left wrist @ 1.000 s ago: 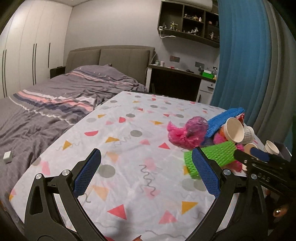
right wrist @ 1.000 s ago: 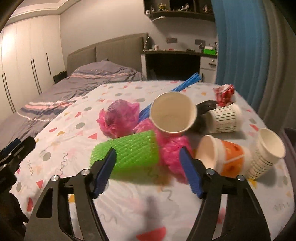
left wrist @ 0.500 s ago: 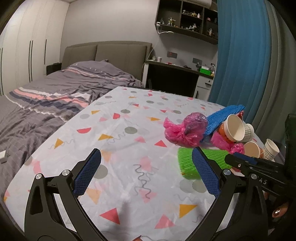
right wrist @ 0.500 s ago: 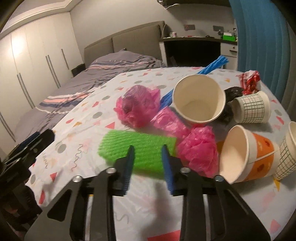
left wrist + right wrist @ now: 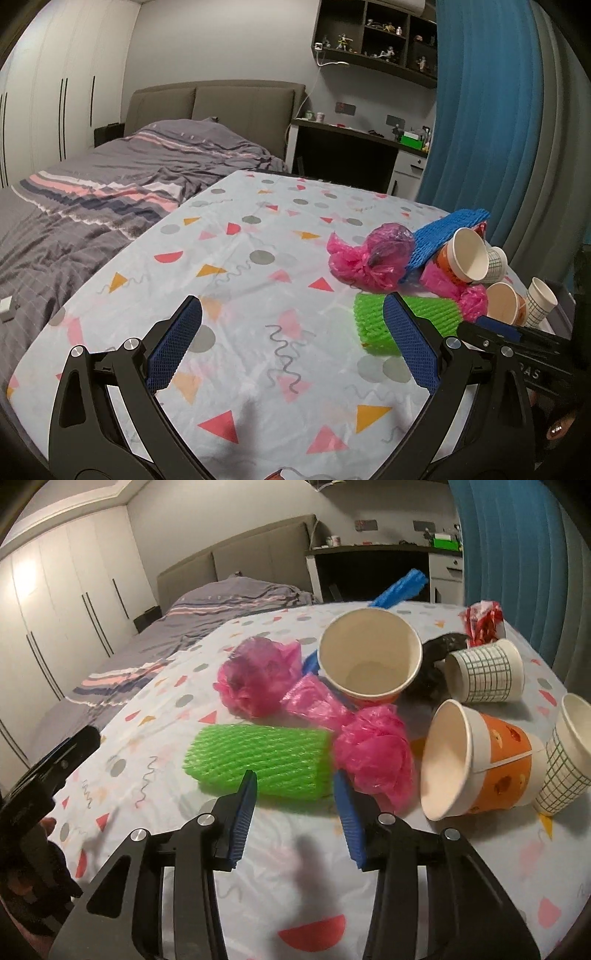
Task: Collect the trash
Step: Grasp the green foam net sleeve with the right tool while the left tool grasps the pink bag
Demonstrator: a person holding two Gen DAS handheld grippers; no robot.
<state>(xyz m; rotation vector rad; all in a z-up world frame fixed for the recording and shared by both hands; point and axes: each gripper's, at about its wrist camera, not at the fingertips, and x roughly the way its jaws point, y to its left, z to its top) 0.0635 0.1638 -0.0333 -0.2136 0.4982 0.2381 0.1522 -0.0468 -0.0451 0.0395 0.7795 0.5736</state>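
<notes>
my right gripper, jaws just reopening to half spread at the green foam net's near edge, gripping nothing, must push farther, then pinch.

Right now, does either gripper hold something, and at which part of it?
Nothing is held. The right gripper, whose jaws have just been opening, stands just before the green foam net without pressing it. The left gripper is open and empty.
</notes>
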